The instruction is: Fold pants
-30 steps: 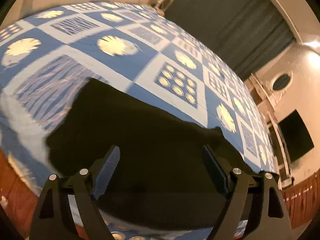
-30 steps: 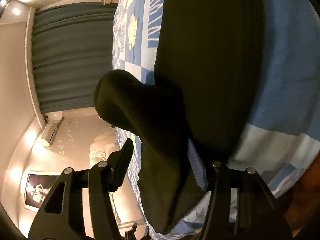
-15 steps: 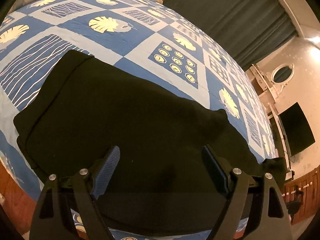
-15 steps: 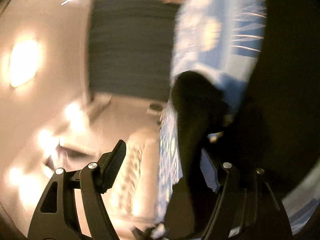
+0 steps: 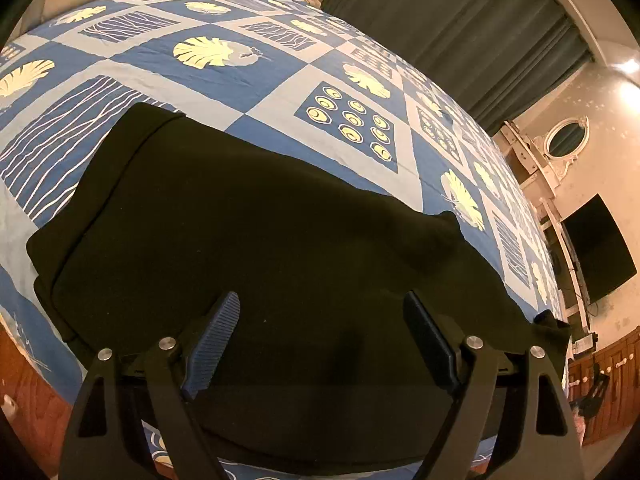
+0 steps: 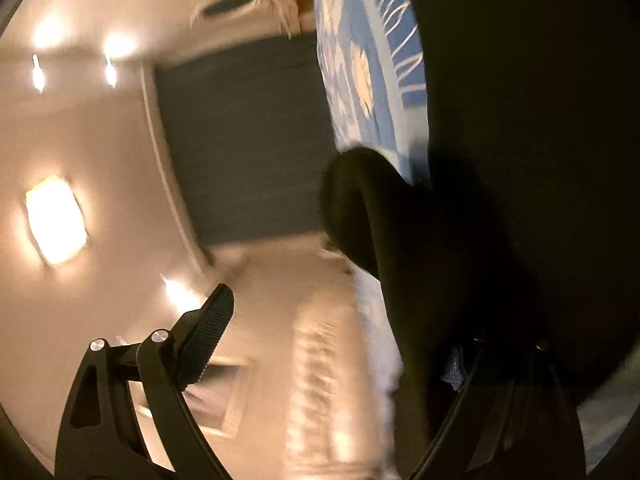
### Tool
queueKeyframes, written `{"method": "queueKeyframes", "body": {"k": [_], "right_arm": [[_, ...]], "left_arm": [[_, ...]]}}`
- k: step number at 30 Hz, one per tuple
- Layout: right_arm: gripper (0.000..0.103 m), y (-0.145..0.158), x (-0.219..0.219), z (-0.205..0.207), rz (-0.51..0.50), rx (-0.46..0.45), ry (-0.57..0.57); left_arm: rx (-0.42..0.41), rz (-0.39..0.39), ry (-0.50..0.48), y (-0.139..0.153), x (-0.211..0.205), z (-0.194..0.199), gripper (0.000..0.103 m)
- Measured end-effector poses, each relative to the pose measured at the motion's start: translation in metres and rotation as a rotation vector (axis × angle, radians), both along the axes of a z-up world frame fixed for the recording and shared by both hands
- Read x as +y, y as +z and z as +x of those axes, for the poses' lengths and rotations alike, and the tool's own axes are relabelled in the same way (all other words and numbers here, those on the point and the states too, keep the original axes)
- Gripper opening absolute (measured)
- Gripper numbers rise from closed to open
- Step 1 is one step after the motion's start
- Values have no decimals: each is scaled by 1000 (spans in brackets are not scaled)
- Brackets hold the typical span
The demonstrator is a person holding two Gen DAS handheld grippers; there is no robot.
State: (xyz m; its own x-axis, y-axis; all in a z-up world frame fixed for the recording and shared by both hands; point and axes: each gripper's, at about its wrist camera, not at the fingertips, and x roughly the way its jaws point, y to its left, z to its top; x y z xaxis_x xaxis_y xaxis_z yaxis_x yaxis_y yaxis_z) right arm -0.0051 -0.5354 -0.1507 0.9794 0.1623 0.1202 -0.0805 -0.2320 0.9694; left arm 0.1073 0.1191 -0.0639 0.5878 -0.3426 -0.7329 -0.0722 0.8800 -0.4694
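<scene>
Black fabric pants point(image 5: 256, 240) folded flat on the blue patterned bedspread point(image 5: 248, 72).
Left gripper point(image 5: 320, 320) hovers wide above them; right gripper point(image 6: 340, 344) is opening, cloth draped against its right finger.

Black pants point(image 5: 260, 240) are lying on a blue-and-white checked bedspread point(image 5: 280, 80) showing cream leaves, beneath grey-green curtains point(image 5: 460, 32).

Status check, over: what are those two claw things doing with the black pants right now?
Left hand-held gripper open above black pants. Right hand-held gripper opening, pants fold still between jaws. Nothing blocking on bedspread.
</scene>
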Motion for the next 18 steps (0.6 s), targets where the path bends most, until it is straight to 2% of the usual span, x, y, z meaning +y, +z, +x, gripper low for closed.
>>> {"method": "queueKeyframes", "body": {"k": [1, 3, 5, 8, 10, 11, 14, 15, 16, 18], "right_arm": [[89, -3, -3, 1, 54, -34, -37], [89, 5, -6, 3, 62, -68, -85], [89, 22, -8, 3, -19, -95, -101], [89, 64, -5, 2, -226, -102, -80], [89, 82, -9, -7, -309, -101, -83], [89, 92, -9, -11, -353, -92, -91], [89, 141, 4, -25, -650, -43, -92], [89, 153, 10, -27, -775, 10, -70], [89, 153, 14, -26, -823, 48, -65], [89, 142, 13, -29, -835, 165, -77]], "left_arm": [[-1, 11, -6, 0, -1, 0, 83], [-4, 24, -13, 0, -3, -1, 83], [-4, 28, -20, 0, -4, -1, 83], [-5, 20, -19, 0, -4, -2, 83], [-6, 15, -18, 0, -4, -2, 83], [-7, 17, -19, 0, -4, -2, 83], [-8, 19, -24, -1, -5, -1, 83], [-8, 20, -23, -1, -5, -1, 83], [-9, 20, -22, -2, -5, 0, 83], [-9, 19, -25, -2, -4, 0, 84]]}}
